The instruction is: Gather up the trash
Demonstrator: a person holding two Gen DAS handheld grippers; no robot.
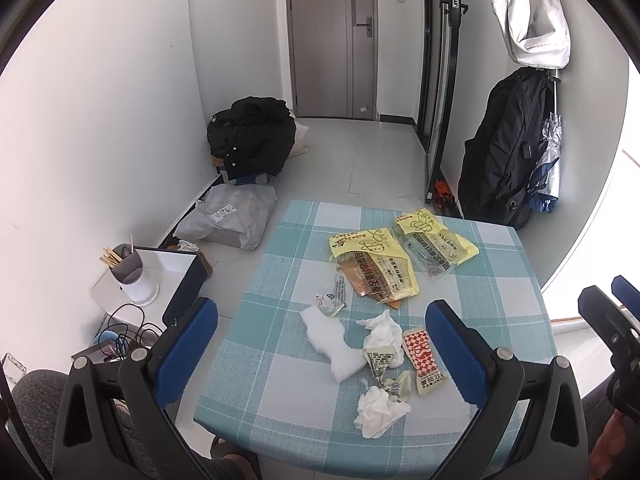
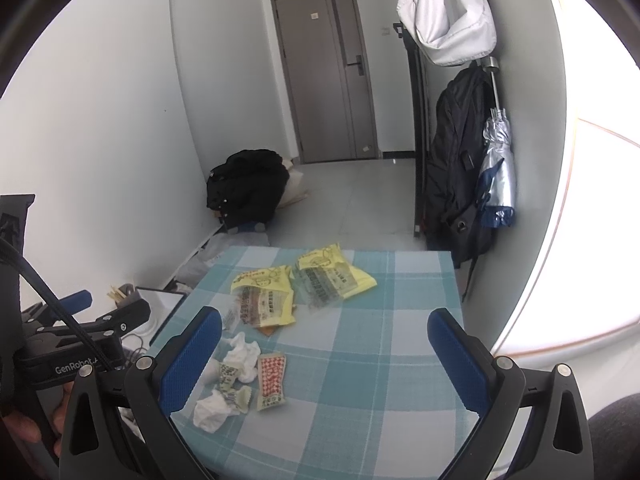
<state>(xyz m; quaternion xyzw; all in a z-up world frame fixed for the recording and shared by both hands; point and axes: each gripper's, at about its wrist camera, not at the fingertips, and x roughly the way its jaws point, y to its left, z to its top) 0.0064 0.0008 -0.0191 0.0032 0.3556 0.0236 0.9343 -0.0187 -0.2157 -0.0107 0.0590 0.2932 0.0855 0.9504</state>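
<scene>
With both your left tongs and right tongs spread apart and empty, work left to right across the checked desk: pinch the soft foam scrap, featherweight crumpled tissues and slick red sachet lower centre, then the crinkly yellow wrappers above by an edge.

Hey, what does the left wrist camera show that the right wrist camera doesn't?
Only the left wrist view: the flat white foam piece by the tissues, a grey parcel bag on the floor, cables beside the table.

Only the right wrist view: nothing on the table that the left misses.

Both: the checked tablecloth, two yellow wrappers, the red-checked sachet, crumpled tissues, the door.
</scene>
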